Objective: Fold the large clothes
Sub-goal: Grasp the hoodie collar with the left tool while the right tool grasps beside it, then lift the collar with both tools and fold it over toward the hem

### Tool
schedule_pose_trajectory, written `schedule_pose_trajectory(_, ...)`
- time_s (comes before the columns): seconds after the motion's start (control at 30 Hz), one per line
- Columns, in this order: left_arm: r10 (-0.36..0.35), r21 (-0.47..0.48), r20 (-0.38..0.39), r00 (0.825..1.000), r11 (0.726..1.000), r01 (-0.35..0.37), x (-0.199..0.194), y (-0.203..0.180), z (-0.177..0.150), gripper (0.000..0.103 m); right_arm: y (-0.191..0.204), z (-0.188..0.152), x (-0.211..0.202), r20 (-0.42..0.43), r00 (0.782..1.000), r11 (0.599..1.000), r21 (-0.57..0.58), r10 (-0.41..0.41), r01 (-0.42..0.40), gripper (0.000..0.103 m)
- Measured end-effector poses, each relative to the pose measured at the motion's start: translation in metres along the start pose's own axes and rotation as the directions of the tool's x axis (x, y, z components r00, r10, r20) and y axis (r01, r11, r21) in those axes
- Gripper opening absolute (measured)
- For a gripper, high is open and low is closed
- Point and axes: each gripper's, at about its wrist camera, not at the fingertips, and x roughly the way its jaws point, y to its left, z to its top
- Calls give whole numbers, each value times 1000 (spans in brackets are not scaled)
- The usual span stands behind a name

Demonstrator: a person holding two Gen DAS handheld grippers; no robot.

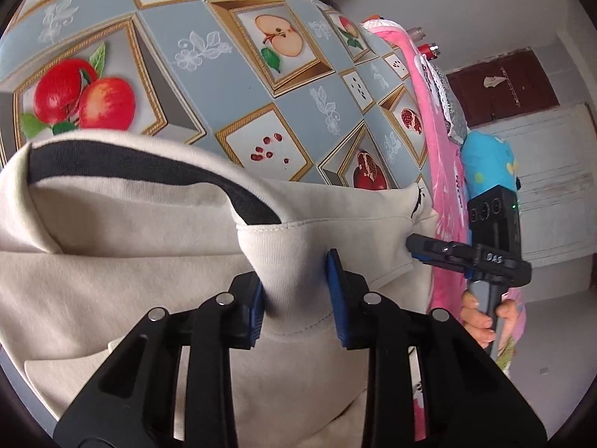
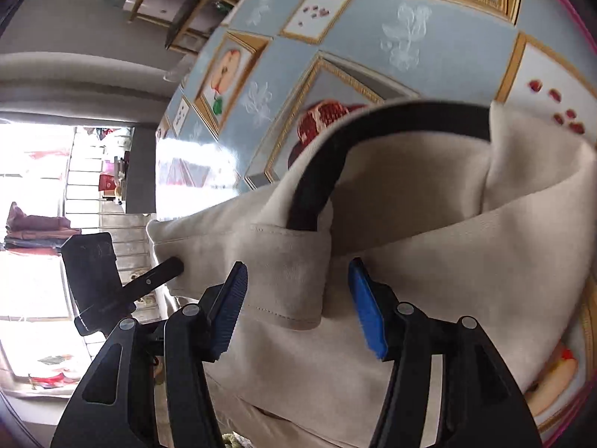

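- A cream garment (image 1: 123, 231) with a black band (image 1: 149, 171) along its neck edge lies bunched on the tabletop (image 1: 209, 26), which wears an oilcloth printed with framed apples and pomegranates.
- The left hand-held gripper (image 1: 296, 295) is clamped on a ribbed fold of the cream fabric; the cloth is squeezed into a narrow waist between its blue pads (image 1: 337, 298).
- From the left wrist view, the right hand-held gripper (image 1: 414, 244) meets the garment's far corner at the tabletop's edge, with a person's hand (image 1: 485, 317) around its handle.
- In the right wrist view, the right hand-held gripper (image 2: 298, 298) has its jaws set wide either side of a stitched hem (image 2: 291, 272); whether the pads press the cloth cannot be told.
- There the left hand-held gripper (image 2: 175, 263) has its tip against the garment's corner.
- A pink cloth (image 1: 436, 156) hangs just beside the tabletop.
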Motion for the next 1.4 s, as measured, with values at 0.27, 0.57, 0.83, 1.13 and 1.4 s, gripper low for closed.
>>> schedule_pose_trajectory(0.27, 28, 75, -4, 1000, 997, -28, 1, -8, -8, 28, 23, -15, -1, -43, 999, 997, -76, -8, 5, 48)
schedule_pose_trajectory(0.57, 292, 403, 113, 950, 860, -313, 15, -42, -24, 19, 57, -22, 18, 2, 956, 902, -329, -295, 279, 14)
schedule_pose_trajectory(0.83, 413, 474, 235, 880, 742, -474, 33, -57, -4, 11, 87, 14, 38, 171, 879, 773, -423, -444, 473, 11)
schedule_pose_trajectory(1.13, 386, 551, 209, 898, 713, -434, 30, -48, -28, 12, 59, -5, 25, 137, 918, 799, -456, -372, 391, 21)
schedule_pose_trajectory(1.4, 366, 533, 195, 910, 739, -412, 31, -44, -25, 12, 67, -19, -33, 357, 864, 808, -348, -354, 475, 43)
